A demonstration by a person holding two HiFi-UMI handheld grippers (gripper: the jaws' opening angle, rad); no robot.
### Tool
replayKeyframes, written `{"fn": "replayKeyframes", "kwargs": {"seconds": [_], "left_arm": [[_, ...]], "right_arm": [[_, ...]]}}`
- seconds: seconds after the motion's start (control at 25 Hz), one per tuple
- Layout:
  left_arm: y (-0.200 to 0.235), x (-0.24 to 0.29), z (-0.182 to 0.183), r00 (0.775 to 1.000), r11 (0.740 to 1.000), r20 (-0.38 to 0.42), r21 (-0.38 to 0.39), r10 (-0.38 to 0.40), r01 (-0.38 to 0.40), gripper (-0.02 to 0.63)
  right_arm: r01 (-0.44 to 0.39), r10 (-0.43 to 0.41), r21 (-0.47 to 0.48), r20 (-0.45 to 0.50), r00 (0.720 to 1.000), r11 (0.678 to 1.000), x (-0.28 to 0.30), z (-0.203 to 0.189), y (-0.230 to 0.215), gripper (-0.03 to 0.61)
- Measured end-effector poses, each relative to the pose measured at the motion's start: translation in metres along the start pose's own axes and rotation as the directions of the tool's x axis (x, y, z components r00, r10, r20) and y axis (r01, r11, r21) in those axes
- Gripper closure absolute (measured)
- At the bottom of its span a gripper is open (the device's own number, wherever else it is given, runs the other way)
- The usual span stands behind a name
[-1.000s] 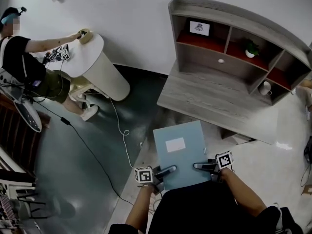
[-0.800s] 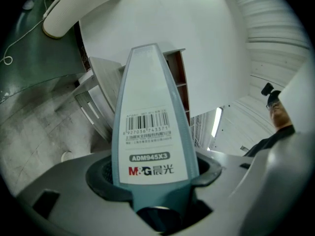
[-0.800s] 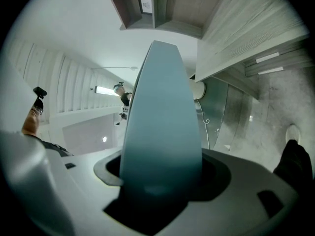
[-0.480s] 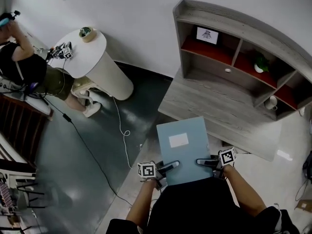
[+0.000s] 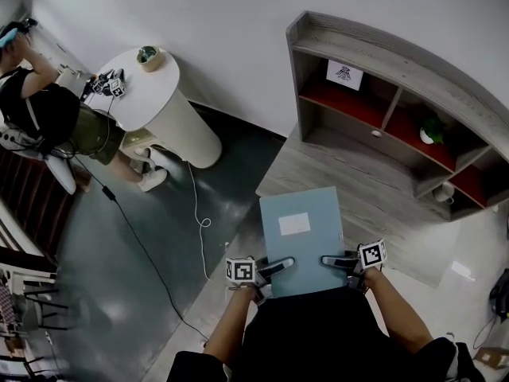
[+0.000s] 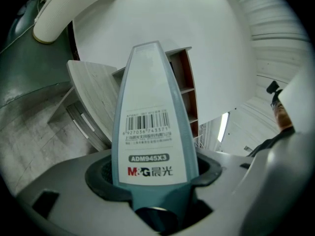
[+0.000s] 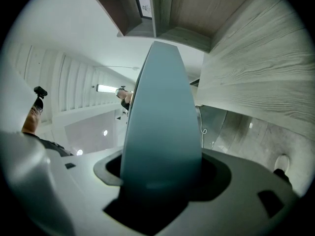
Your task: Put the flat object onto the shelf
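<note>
**Step in hand: carrying the file box to the shelf unit**

The file box is held in front of the shelf unit, short of its lower board and not touching it. It is carried flat, with the labelled face upward. The left gripper is clamped on the near left edge and the right gripper on the near right edge. In both gripper views the box fills the gap between the jaws, with the pads against it.

**Recommended handling**

- Both clamps should be kept equally firm, as the box is held only at the end away from the shelf unit and its far end is likely to sag.
- The box should be kept level and square to the shelf unit.
- The far edge should be landed on the board first. The box is then slid inward before either clamp is released.
- The upper compartments, which hold a framed card, a small plant and a white cup, are best avoided.

**Materials and shapes**

- File box: blue-grey, smooth, probably rigid plastic. It is a thin rectangular slab with a white label and a barcode sticker on the spine.
- Shelf unit: grey wood-grain boards with a matt finish, red compartment floors and a curved top.
</note>
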State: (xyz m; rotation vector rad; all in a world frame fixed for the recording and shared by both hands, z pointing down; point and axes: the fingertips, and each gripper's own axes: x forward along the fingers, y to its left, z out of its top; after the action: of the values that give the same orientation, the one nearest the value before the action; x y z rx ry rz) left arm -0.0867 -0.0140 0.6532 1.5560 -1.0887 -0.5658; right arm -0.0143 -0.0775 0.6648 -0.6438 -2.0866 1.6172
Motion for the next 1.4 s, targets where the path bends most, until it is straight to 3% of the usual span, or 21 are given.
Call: {"fn": "replayKeyframes", "kwargs": {"seconds": [0.28,0.68,0.96,1.12,1.32,1.4], "left_arm": [[0.011,0.041,0.028,1.0,0.999,-0.015,0.027,0.022,-0.021,0.304],[0.038,0.074,0.076,0.989,0.995,-0.114,-0.003,0.097,-0.098,0.281],[0.066,0.084,0.114,0.979,0.996,-0.191,-0.037,0.072,-0.08,0.276],[0.08,0.091,0.134,0.97,0.997,-0.238,-0.045,0.058,-0.07,0.273],[0.101,0.099,0.15,0.955,0.996,-0.29,-0.052,0.059,-0.077,0.268],[0.109,0.104,0.154,0.949,0.995,-0.311,-0.061,0.051,-0.073,0.267]], "right_arm": [[0.042,-0.042,-0.014,0.011,0.999,0.999,-0.027,0.039,-0.023,0.262],[0.054,-0.054,-0.008,0.081,0.995,0.998,-0.031,0.091,-0.045,0.262],[0.141,-0.151,0.083,0.134,0.979,0.987,-0.019,0.119,-0.069,0.262],[0.145,-0.162,0.106,0.178,0.971,0.984,-0.012,0.136,-0.075,0.261],[0.257,-0.297,0.206,0.194,0.935,0.944,-0.016,0.138,-0.104,0.261],[0.219,-0.26,0.188,0.228,0.938,0.957,-0.01,0.147,-0.104,0.261]]}}
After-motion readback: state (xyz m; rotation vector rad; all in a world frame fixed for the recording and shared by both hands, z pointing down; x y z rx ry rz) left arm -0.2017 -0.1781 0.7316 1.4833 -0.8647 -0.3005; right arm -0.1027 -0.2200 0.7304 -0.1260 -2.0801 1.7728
